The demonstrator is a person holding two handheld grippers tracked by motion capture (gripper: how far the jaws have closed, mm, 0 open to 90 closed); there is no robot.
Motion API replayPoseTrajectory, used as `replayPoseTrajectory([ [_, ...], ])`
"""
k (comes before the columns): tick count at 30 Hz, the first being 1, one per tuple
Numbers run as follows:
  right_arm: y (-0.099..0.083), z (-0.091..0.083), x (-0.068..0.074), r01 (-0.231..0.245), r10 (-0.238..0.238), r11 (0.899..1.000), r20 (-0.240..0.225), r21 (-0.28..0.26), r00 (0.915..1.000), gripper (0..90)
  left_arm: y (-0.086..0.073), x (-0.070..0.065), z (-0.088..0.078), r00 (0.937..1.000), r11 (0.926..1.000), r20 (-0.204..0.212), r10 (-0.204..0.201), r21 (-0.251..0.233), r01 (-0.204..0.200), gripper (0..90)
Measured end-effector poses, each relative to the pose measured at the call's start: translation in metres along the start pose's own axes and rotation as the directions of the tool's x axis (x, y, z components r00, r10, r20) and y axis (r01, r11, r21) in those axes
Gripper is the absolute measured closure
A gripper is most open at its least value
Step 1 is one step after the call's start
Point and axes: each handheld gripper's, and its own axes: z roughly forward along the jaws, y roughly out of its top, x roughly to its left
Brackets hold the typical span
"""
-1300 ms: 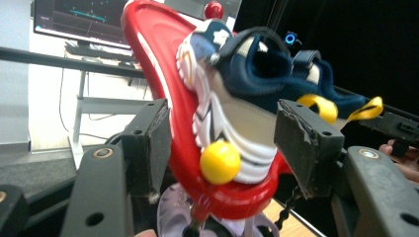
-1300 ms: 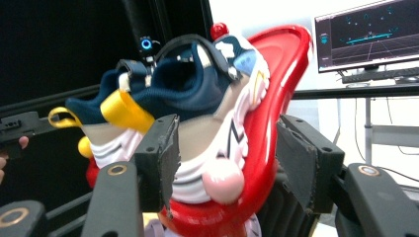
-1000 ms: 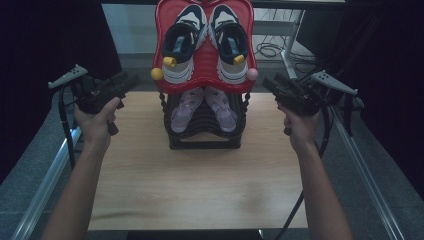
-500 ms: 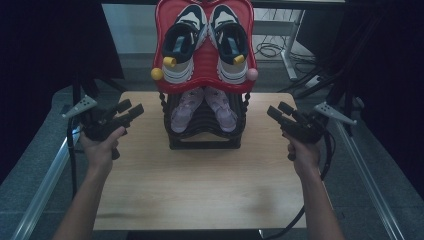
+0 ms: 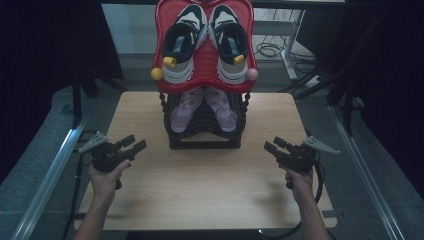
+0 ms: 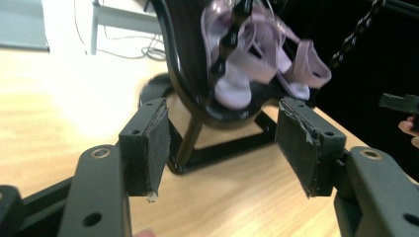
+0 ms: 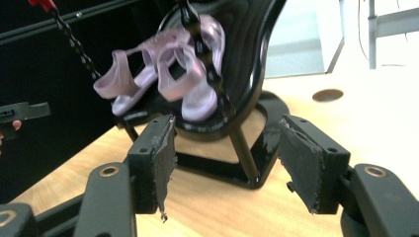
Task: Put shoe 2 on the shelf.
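Note:
A black shoe rack stands at the back middle of the wooden table. Its red top shelf carries a pair of white and navy sneakers. On the lower black shelf sits a pair of pink sandals, also in the left gripper view and the right gripper view. My left gripper hangs low over the table, left of the rack, open and empty. My right gripper mirrors it on the right, open and empty. Both point inward at the rack's base.
Yellow knobs and a pink knob stick out of the red shelf's front edge. Metal rails run along both sides of the table. A cable hole lies in the tabletop behind the rack. Cables lie on the floor beyond.
Both hands have come down from shelf height to just above the tabletop, nearer the front edge. The jaws of both grippers stay apart; rack and shoes have not moved.

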Motion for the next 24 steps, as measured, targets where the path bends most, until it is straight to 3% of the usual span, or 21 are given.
replayPoseTrajectory([
  [5, -0.020, 0.000, -0.005, 0.015, -0.015, 0.999, 0.011, 0.042, 0.9998, 38.7, -0.020, 0.006, 0.004, 0.9996, 0.9990, 0.003, -0.027, 0.035, 0.027, 38.1],
  [11, -0.037, 0.003, -0.005, 0.043, -0.047, 0.995, 0.039, 0.094, 0.9981, 38.0, -0.037, 0.011, 0.004, 0.9996, 0.9976, -0.012, -0.026, 0.063, 0.027, 38.1],
  [15, -0.043, 0.008, -0.001, 0.093, -0.104, 0.984, 0.068, 0.151, 0.9922, 36.9, -0.046, 0.013, -0.001, 0.9997, 0.9975, -0.019, -0.016, 0.069, 0.017, 38.1],
  [24, -0.048, 0.012, 0.003, 0.078, -0.089, 0.983, 0.061, 0.164, 0.9941, 37.1, -0.054, 0.017, -0.002, 0.9995, 0.9951, -0.020, -0.025, 0.095, 0.027, 38.4],
])
